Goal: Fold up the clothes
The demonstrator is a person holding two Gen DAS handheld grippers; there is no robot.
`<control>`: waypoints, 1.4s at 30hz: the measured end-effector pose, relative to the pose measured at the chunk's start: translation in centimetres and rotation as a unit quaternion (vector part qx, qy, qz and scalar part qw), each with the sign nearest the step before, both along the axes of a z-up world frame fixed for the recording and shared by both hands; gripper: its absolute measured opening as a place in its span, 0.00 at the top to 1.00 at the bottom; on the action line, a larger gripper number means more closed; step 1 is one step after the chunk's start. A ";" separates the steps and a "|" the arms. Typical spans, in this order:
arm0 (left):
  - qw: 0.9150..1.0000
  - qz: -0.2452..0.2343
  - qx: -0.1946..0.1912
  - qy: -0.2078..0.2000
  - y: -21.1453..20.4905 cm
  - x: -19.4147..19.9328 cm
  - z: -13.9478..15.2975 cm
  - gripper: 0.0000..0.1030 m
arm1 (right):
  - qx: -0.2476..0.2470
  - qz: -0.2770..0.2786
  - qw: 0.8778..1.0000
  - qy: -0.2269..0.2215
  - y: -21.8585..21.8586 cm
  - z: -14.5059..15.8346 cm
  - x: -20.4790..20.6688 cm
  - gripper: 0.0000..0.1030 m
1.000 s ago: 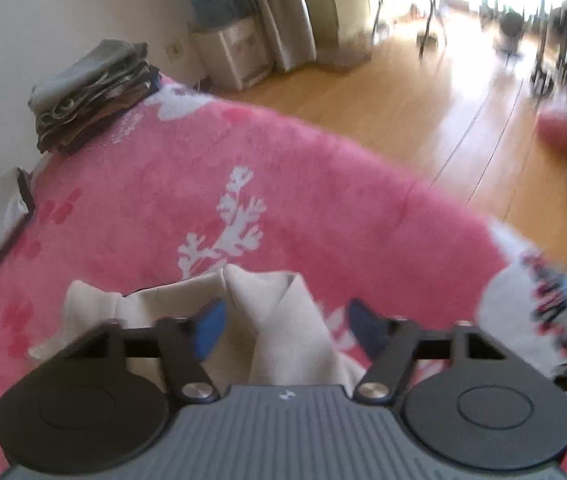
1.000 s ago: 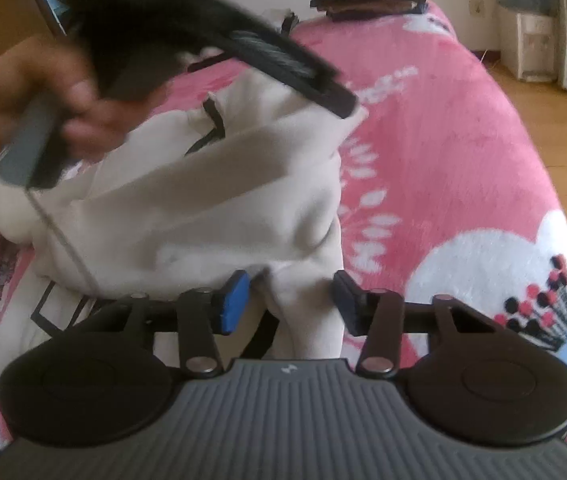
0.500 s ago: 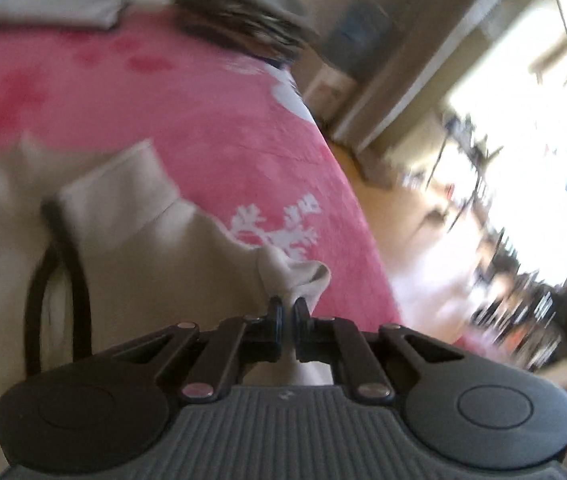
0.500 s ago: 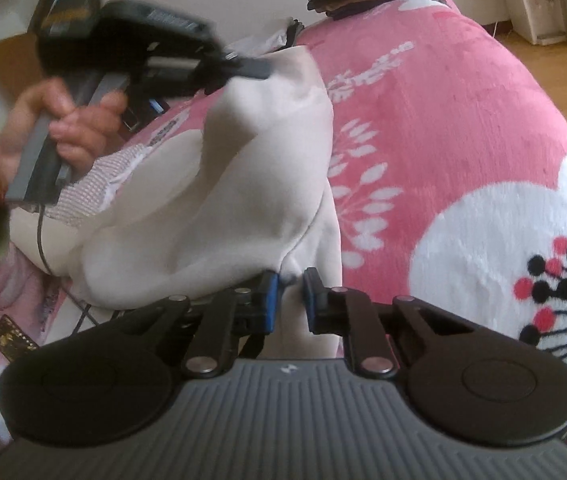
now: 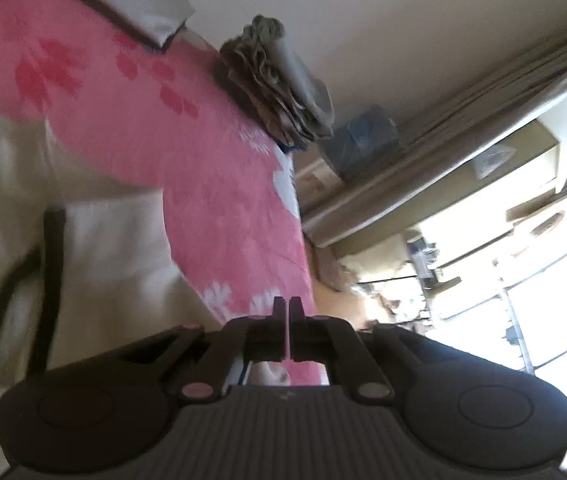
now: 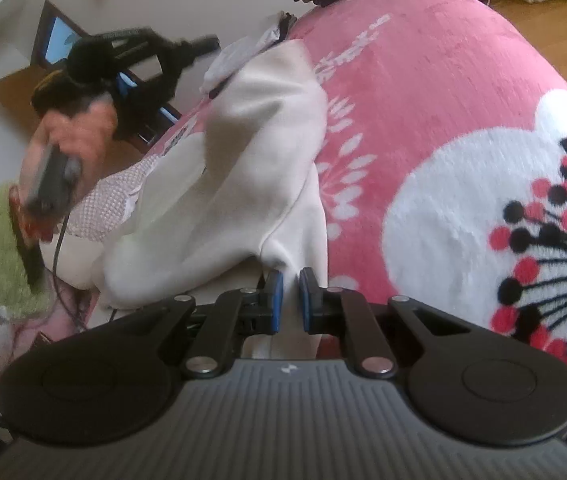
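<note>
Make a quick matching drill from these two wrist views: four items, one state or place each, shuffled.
Items
1. cream garment
2. stack of folded clothes
3. right hand-held gripper
4. pink floral blanket

States or places
A. covers the bed
B. shut on a fold of cream cloth
C. at the far end of the bed, near the wall
D. partly lifted, draped over the blanket

Pairs: 1-D, 2-C, 3-B, 4-A

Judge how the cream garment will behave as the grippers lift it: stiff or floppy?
Likely floppy: the garment sags in soft folds between the right gripper and left gripper. Probably light, since a pinched edge holds it. It may drag on the fleecy blanket.
</note>
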State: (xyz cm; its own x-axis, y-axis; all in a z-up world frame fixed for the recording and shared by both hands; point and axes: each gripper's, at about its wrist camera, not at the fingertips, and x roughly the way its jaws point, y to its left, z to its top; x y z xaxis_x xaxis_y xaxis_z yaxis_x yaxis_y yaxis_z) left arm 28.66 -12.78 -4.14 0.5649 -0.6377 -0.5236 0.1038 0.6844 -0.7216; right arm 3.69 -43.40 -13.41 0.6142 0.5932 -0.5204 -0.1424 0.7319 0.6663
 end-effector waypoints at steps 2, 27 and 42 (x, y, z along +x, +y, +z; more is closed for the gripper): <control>0.999 -0.010 0.039 0.000 -0.1 0.4 2.0 0.93 | 0.002 -0.003 1.000 0.002 0.0 0.0 0.0 0.92; 0.962 0.131 0.239 0.029 24.1 -22.2 5.6 0.29 | -0.237 0.040 0.968 -0.071 6.3 9.4 -1.7 0.87; 0.959 0.090 0.268 0.031 23.6 -24.2 -3.6 0.36 | -0.391 0.340 0.825 -0.225 25.0 11.0 -0.5 0.52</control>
State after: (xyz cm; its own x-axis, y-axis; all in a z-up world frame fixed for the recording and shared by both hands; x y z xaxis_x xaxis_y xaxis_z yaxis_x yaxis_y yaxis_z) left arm 4.45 10.86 -7.75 0.5980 -0.1620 -0.7849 -0.0832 0.9615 -0.2618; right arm 3.20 -18.37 -2.36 0.5122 0.4711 -0.7181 -0.8019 0.5616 -0.2036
